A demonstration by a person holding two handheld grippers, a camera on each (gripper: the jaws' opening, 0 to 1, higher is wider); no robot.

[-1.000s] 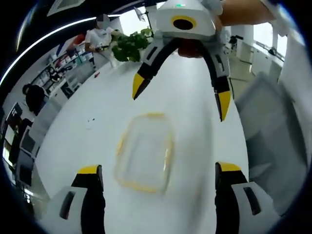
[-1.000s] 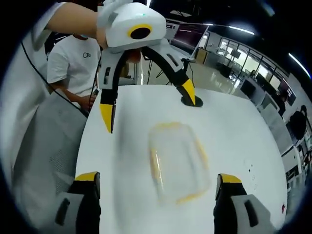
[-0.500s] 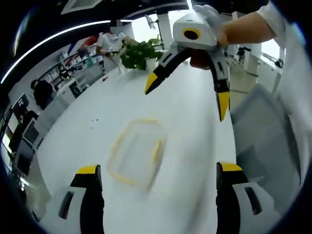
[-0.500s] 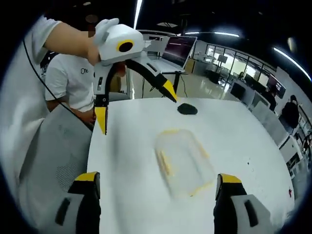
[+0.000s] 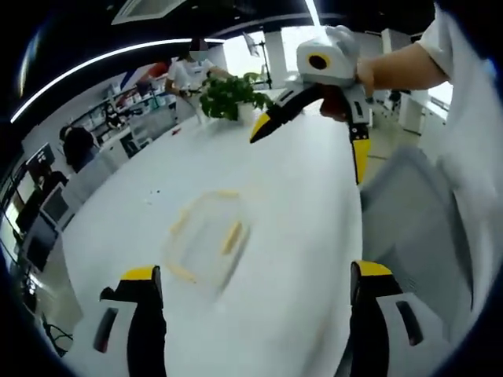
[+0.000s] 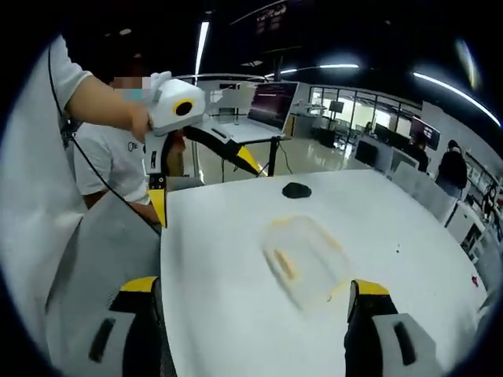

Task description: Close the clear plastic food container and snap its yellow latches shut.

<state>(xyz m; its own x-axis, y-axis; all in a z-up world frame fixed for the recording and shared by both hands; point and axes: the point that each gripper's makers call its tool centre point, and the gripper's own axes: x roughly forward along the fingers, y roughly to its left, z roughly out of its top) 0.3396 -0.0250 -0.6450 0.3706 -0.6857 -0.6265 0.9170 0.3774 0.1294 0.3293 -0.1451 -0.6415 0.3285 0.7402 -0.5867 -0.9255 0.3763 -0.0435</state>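
Two grippers up in the air, both with jaws spread wide, nothing between them. Left gripper over the white table, same unit visible from the other side near the table's far-left corner. Right gripper likewise above the tabletop, seen opposite. Clear plastic food container flat on the table, roughly centre, yellow latches along its edges; blurred, latch state unreadable. Same container well apart from both grippers. Potted plant at far table end. Black round object beyond the container.
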